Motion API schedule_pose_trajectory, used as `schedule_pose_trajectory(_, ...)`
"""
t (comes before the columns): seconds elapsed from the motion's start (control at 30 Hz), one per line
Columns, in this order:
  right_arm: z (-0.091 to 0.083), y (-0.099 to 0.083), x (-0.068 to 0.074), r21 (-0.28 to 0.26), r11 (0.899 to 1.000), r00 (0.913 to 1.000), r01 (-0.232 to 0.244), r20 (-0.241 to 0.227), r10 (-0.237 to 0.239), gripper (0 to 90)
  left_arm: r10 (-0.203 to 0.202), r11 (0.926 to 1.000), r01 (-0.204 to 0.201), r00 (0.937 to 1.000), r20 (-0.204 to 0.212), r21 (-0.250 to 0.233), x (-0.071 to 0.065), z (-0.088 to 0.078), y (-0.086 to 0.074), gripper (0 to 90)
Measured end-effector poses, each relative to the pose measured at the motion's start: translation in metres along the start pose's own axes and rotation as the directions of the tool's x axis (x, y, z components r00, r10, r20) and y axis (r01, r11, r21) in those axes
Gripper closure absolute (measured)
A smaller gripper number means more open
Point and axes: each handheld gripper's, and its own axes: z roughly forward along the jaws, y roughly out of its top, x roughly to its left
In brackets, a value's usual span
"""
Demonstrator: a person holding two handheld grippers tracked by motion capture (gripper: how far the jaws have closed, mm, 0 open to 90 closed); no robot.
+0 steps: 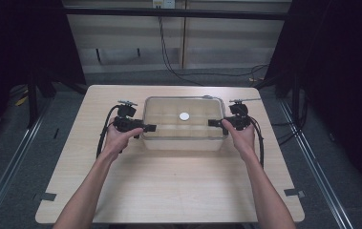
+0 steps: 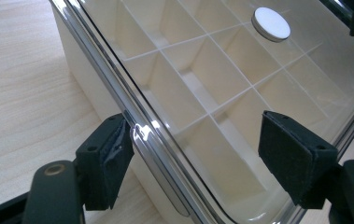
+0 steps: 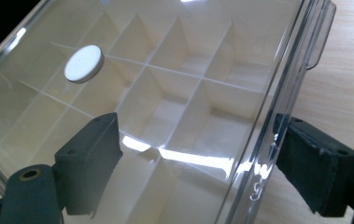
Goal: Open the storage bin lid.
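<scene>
Flanking a clear-lidded divided box (image 1: 184,123) at mid-table (image 1: 169,191), the left gripper (image 1: 151,128) and right gripper (image 1: 213,122) held their jaws wide open astride its lid edges, gripping nothing.

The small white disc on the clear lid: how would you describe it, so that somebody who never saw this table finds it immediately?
On the wooden table stands a cream box divided into compartments, under a clear lid. On the middle of that lid sits the white disc. It is the one round, opaque thing there; everything around it is transparent or straight-walled.
</scene>
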Motion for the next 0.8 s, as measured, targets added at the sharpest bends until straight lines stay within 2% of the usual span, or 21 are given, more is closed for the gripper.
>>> schedule_pose_trajectory(0.07, -0.002, 0.001, -0.001, -0.004, 1.0, 1.0, -0.003, -0.009, 0.003, 17.7, 0.0, 1.0, 0.0, 1.0, -0.005, -0.001, -0.001, -0.001, 0.0, 26.9)
schedule_pose_trajectory(0.27, -0.006, 0.001, 0.001, -0.029, 0.999, 0.9999, 0.015, 0.001, -0.015, 22.5, 0.015, 0.9997, -0.015, 0.9999, -0.004, -0.019, 0.002, -0.006, -0.001, 32.2)
schedule_pose_trajectory(0.33, -0.007, 0.001, 0.001, -0.036, 0.999, 0.9999, 0.012, 0.003, -0.012, 24.4, 0.008, 0.9998, -0.008, 1.0, -0.002, -0.018, 0.002, -0.006, 0.0, 32.1)
schedule_pose_trajectory(0.37, -0.009, 0.002, -0.001, -0.054, 0.999, 0.9999, 0.006, -0.012, -0.006, 27.8, 0.001, 0.9998, -0.001, 1.0, -0.004, -0.019, 0.003, -0.005, 0.0, 31.1)
schedule_pose_trajectory(0.43, -0.01, 0.002, -0.001, -0.051, 0.999, 0.9996, 0.008, -0.025, -0.009, 32.2, -0.01, 0.9992, 0.01, 0.9999, 0.004, -0.039, 0.004, -0.005, -0.001, 31.7)
schedule_pose_trajectory(0.5, -0.011, 0.001, -0.003, -0.06, 0.998, 0.9983, -0.007, -0.059, 0.004, 34.9, -0.003, 0.9994, 0.003, 1.0, 0.004, -0.034, 0.004, -0.006, 0.0, 33.3)
schedule_pose_trajectory(0.63, -0.013, 0.001, -0.006, -0.071, 0.997, 0.9972, -0.01, -0.075, 0.004, 37.8, 0.02, 0.9985, -0.02, 0.9998, 0.001, -0.051, 0.003, -0.01, 0.0, 38.0)
schedule_pose_trajectory(0.8, -0.014, 0.0, -0.005, -0.07, 0.998, 0.997, -0.004, -0.078, -0.001, 40.2, 0.021, 0.9975, -0.021, 0.9998, -0.001, -0.067, 0.001, -0.012, 0.001, 40.9)
